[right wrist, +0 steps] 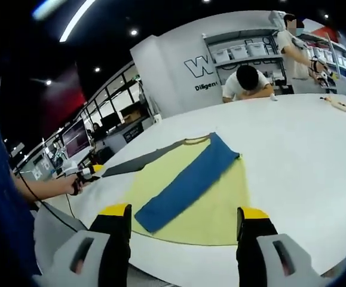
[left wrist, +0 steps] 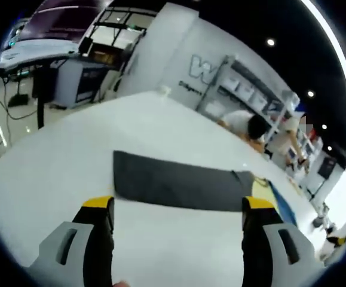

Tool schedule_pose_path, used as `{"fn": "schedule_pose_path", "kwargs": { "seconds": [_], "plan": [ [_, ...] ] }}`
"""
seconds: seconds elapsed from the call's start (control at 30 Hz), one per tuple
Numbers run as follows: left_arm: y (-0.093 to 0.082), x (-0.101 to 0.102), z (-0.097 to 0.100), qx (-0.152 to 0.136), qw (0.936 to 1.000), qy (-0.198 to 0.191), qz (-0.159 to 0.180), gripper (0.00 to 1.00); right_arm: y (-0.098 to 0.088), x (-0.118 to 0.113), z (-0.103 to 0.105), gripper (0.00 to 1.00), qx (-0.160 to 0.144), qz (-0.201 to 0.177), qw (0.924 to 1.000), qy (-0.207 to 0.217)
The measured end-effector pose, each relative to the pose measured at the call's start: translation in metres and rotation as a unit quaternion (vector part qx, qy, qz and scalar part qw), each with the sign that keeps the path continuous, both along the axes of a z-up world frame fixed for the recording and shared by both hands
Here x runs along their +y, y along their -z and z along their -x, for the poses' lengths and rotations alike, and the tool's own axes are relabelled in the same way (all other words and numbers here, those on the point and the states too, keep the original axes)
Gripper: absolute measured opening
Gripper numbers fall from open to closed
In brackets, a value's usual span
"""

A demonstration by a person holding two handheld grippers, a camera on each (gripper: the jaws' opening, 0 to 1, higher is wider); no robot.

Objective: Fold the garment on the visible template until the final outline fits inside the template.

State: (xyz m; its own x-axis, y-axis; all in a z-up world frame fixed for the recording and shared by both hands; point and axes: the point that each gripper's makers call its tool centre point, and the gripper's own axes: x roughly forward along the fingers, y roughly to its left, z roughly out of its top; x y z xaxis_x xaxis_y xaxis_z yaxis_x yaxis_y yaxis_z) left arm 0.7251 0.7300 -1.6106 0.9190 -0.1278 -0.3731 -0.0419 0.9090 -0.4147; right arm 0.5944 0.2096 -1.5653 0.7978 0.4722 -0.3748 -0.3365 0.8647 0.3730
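Garment lies flat on the white surface, yellow body, blue sleeve folded across, grey sleeve stretched outward; left gripper and right gripper hover, jaws spread, pinching nothing; next, likely fold the grey sleeve inward.

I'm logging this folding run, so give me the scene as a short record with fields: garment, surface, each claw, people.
garment: yellow shirt lying flat, blue sleeve folded diagonally across it, grey sleeve stretched out to the side
surface: large white table
left claw: jaws apart, above the table, short of the grey sleeve, holding nothing
right claw: jaws apart, at the table's near edge, holding nothing
people: one person bent over the far side of the table, another standing by the shelves
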Motion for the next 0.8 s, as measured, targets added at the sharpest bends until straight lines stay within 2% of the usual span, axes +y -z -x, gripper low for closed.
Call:
{"fn": "schedule_pose_path", "kwargs": {
  "seconds": [0.07, 0.1, 0.13, 0.17, 0.2, 0.23, 0.33, 0.4, 0.43, 0.5, 0.57, 0.7, 0.8],
  "plan": [
    [0.006, 0.008, -0.003, 0.002, 1.0, -0.007, 0.002, 0.87, 0.0, -0.002, 0.001, 0.71, 0.002, -0.011, 0.9998, 0.017],
    [0.017, 0.018, -0.007, 0.006, 0.9998, -0.014, 0.012, 0.85, 0.0, -0.003, 0.001, 0.71, 0.004, -0.014, 0.9996, 0.023],
    [0.02, 0.018, -0.006, 0.009, 0.9998, -0.012, 0.015, 0.84, 0.002, -0.002, 0.003, 0.71, 0.01, 0.0, 0.9997, 0.021],
    [0.028, 0.021, -0.005, 0.015, 0.9997, -0.012, 0.017, 0.83, 0.005, -0.001, 0.004, 0.71, 0.009, 0.039, 0.9992, -0.001],
    [0.033, 0.022, -0.008, 0.02, 0.9995, -0.009, 0.022, 0.82, 0.005, 0.001, 0.003, 0.71, 0.011, 0.032, 0.9994, -0.003],
    [0.03, 0.02, -0.009, 0.02, 0.9995, -0.009, 0.022, 0.81, 0.007, 0.001, 0.003, 0.7, 0.012, 0.022, 0.9997, -0.001],
    [0.036, 0.016, -0.012, 0.025, 0.9989, -0.008, 0.039, 0.78, 0.011, 0.0, 0.006, 0.7, 0.017, 0.026, 0.9995, 0.002],
    [0.041, 0.015, -0.01, 0.033, 0.999, -0.01, 0.028, 0.75, 0.015, -0.003, 0.009, 0.7, 0.022, 0.028, 0.9994, 0.004],
    [0.045, 0.025, -0.017, 0.027, 0.9989, -0.014, 0.035, 0.74, 0.016, -0.004, 0.01, 0.7, 0.025, 0.028, 0.9993, 0.01],
    [0.043, 0.024, -0.019, 0.026, 0.9987, -0.017, 0.04, 0.71, 0.018, -0.004, 0.012, 0.7, 0.027, 0.026, 0.9992, 0.017],
    [0.045, 0.029, -0.023, 0.023, 0.9988, -0.022, 0.038, 0.67, 0.021, -0.003, 0.014, 0.7, 0.032, 0.026, 0.999, 0.017],
    [0.046, 0.03, -0.026, 0.02, 0.9988, -0.026, 0.037, 0.47, 0.023, -0.002, 0.015, 0.65, 0.037, 0.029, 0.9988, 0.015],
    [0.046, 0.032, -0.03, 0.016, 0.9988, -0.028, 0.035, 0.38, 0.024, -0.002, 0.015, 0.65, 0.041, 0.032, 0.9986, 0.013]
  ]
}}
